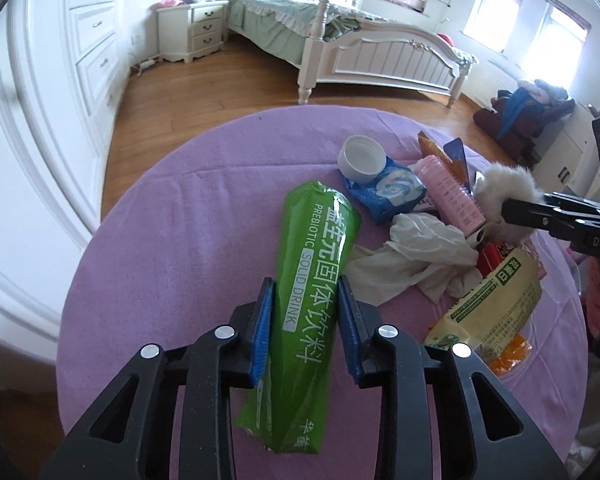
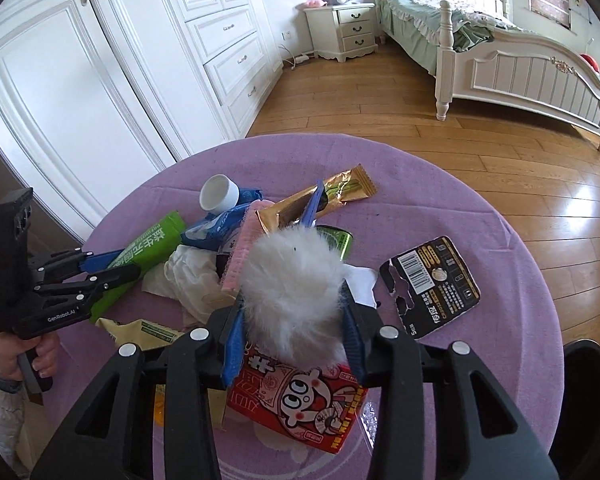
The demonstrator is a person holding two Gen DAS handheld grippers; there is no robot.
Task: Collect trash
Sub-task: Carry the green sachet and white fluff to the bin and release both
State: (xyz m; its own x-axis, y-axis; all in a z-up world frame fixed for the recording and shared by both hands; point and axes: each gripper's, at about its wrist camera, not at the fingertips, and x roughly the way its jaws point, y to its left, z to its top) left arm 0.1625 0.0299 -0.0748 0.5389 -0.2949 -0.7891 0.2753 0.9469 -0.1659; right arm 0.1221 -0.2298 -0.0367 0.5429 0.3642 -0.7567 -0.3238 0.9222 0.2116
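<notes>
A round table with a purple cloth (image 1: pixel 160 240) carries a heap of trash. My left gripper (image 1: pixel 305 280) is shut on a long green drink packet (image 1: pixel 316 248), its blue pads pressing both sides near the packet's middle. My right gripper (image 2: pixel 294 304) is shut on a white fluffy ball (image 2: pixel 292 280) above a red cartoon snack box (image 2: pixel 300 404). Between the two lie a white cap (image 1: pixel 360 158), a blue tissue pack (image 1: pixel 388 192), a pink hair roller (image 1: pixel 448 192), crumpled white tissue (image 1: pixel 416 252) and a yellow packet (image 1: pixel 492 304).
A torn black battery card (image 2: pixel 436 280) and a gold wrapper (image 2: pixel 332 196) lie on the cloth's right and far side. A person's hand (image 2: pixel 40 356) grips the left tool's handle. White wardrobe (image 2: pixel 100 80), nightstand (image 2: pixel 344 32) and bed (image 2: pixel 520 68) stand across the wooden floor.
</notes>
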